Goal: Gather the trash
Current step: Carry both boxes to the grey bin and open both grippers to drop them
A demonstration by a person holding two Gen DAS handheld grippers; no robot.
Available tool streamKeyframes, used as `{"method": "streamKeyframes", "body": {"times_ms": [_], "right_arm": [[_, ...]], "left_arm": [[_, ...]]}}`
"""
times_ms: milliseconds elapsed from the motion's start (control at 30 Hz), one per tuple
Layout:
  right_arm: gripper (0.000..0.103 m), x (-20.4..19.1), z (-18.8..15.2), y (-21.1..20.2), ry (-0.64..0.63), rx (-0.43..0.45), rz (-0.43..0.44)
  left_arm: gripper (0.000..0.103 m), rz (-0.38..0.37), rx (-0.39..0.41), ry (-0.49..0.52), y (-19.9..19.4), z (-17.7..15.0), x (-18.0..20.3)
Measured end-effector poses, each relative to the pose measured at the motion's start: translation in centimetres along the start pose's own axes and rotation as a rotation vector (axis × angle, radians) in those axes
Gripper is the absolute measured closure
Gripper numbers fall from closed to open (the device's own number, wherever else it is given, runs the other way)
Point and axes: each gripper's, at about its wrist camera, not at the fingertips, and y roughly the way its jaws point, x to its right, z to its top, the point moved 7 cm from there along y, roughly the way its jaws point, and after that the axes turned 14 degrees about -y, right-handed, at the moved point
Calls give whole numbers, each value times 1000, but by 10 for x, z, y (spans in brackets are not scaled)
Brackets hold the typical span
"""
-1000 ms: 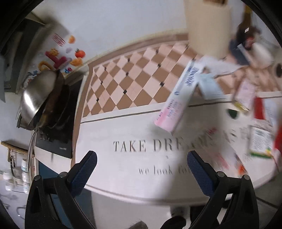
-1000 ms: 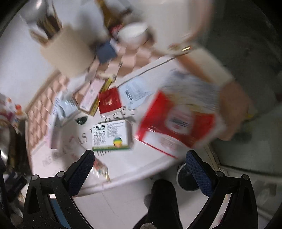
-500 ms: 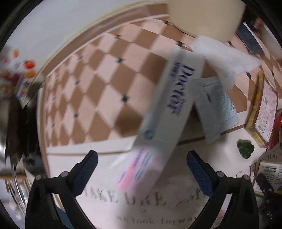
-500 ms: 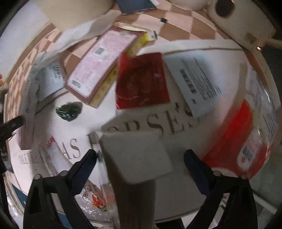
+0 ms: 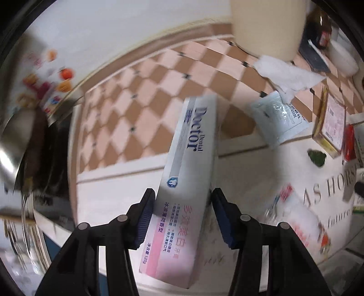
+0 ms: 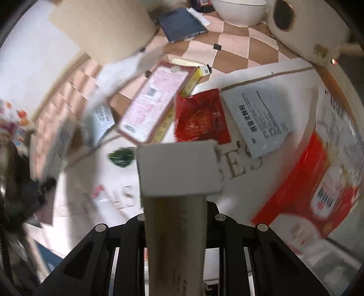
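Nearest the left wrist camera, the left gripper (image 5: pixel 183 205) has just been closing its jaws, and its blue pads (image 5: pixel 145 218) now press on both long sides of a toothpaste box (image 5: pixel 188 173), a white-and-pink carton printed with "Doctor" that runs lengthwise up and away from the fingers over the white tablecloth (image 5: pixel 250 173). In the right wrist view, the right gripper (image 6: pixel 176 211) has likewise just been closing and is now narrowed on a small cardboard box (image 6: pixel 176 227); the box fills the gap and hides the pads, and its pale open flap (image 6: pixel 178 168) stands up toward the camera. Beyond that box, on the lettered cloth, lie a small dark green wrapper (image 6: pixel 121 157), a red foil packet (image 6: pixel 200 118) and a grey printed sachet (image 6: pixel 261 120), the two packets side by side and overlapping at their edges. A large red-and-white bag (image 6: pixel 318 182) lies at the right edge of the table. Further back, a pink-labelled box with yellow sides (image 6: pixel 157 102) rests partly on the checked cloth (image 6: pixel 234 50), beside a pale blue sachet (image 6: pixel 102 118) and a crumpled white tissue (image 6: pixel 122 68). Farthest stand a beige cylinder (image 6: pixel 102 27), a dark blue booklet (image 6: pixel 179 25) and a white bowl (image 6: pixel 238 11).
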Motion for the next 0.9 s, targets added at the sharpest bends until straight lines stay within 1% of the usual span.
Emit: {"method": "streamKeyframes", "body": {"times_ms": [67,133,233,267,300,400,433,533,600,633,700,733,800,867,900], "right_arm": [[80,1,-4,-15,30,52,39],[80,-8,-13,-21,43,98,50],[80,1,-35,-60,64,163,70],[80,3,-45,-71,72,184,70],[80,-4,-51,-76,81,201,68],[80,2,-90,-109,137,259,49],[80,8,-106,-118,154,274,38],[80,30,-171,-142,234,310,1],[80,53,-214,-147,301,304,-20],[80,68,-241,-148,345,290,-29],[80,90,-279,-147,406,271,-47],[80,102,-297,-147,436,265,-55],[80,130,-335,-142,504,250,-73],[80,159,-373,-133,575,233,-82],[80,168,-386,-128,598,228,-87]], "left_arm": [[56,-9,27,-39,-15,-11,-20],[56,-26,54,-65,-30,-23,-36],[56,-79,92,-72,-54,-42,-47],[56,-96,102,-67,-61,-48,-44],[56,-116,114,-58,-70,-55,-41],[57,-200,139,-17,-93,-76,-26],[57,-236,145,0,-101,-83,-17],[57,-331,142,67,-122,-105,19],[57,-406,117,116,-139,-122,48],[57,-451,107,157,-150,-134,69],[57,-502,102,225,-168,-155,102],[57,-536,95,279,-179,-172,126],[57,-579,71,352,-192,-199,157],[57,-617,31,437,-198,-233,195],[57,-627,10,480,-196,-251,214]]}}
